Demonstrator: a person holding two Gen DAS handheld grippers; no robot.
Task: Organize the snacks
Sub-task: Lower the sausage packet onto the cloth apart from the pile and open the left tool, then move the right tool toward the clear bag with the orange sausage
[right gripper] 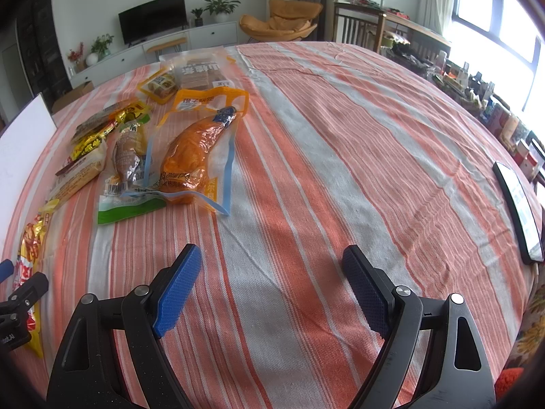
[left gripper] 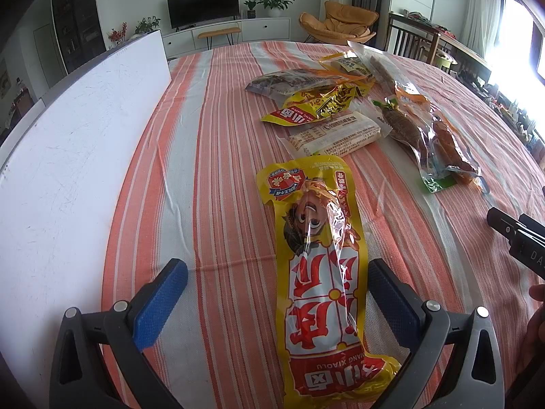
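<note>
The left gripper [left gripper: 277, 293] is wide, low around the yellow pack [left gripper: 327, 272]. The right gripper [right gripper: 272, 283] is wide over bare cloth [right gripper: 340, 136], snacks [right gripper: 190, 156] at 11 o'clock.

Home living room, television [left gripper: 203, 4], armchair [left gripper: 339, 24], houseplants [left gripper: 274, 1]

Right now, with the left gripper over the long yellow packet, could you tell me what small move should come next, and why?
Probably close the left gripper on the yellow packet: its jaws stand open on either side of the packet, which lies flat on the striped tablecloth.
</note>
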